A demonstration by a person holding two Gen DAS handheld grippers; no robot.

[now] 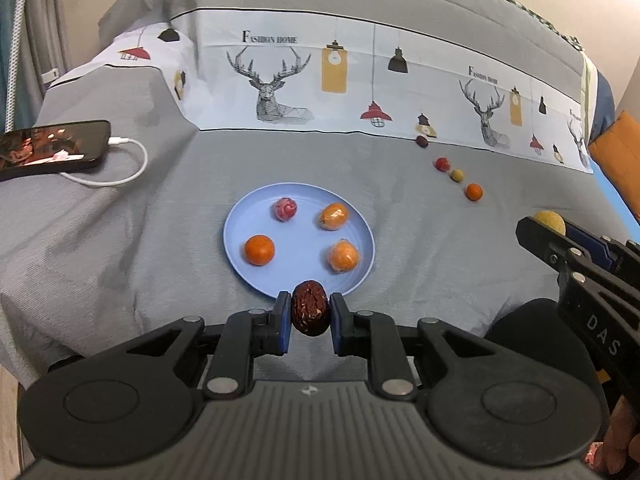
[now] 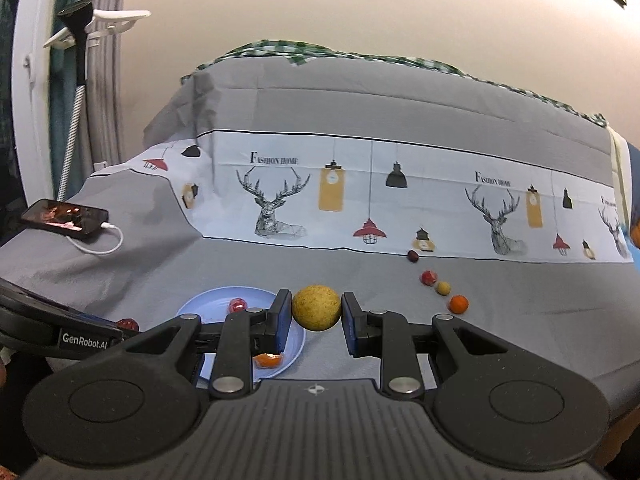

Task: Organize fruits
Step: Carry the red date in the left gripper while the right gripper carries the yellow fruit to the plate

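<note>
The right gripper clamps a yellow ball-shaped fruit just right of the blue plate, with four small fruits lying in a diagonal row farther right of the plate on the grey cloth

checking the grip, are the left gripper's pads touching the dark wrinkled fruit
Touching. The left wrist view shows the left gripper with both blue pads pressed against the sides of the dark wrinkled fruit, no gap.
</note>
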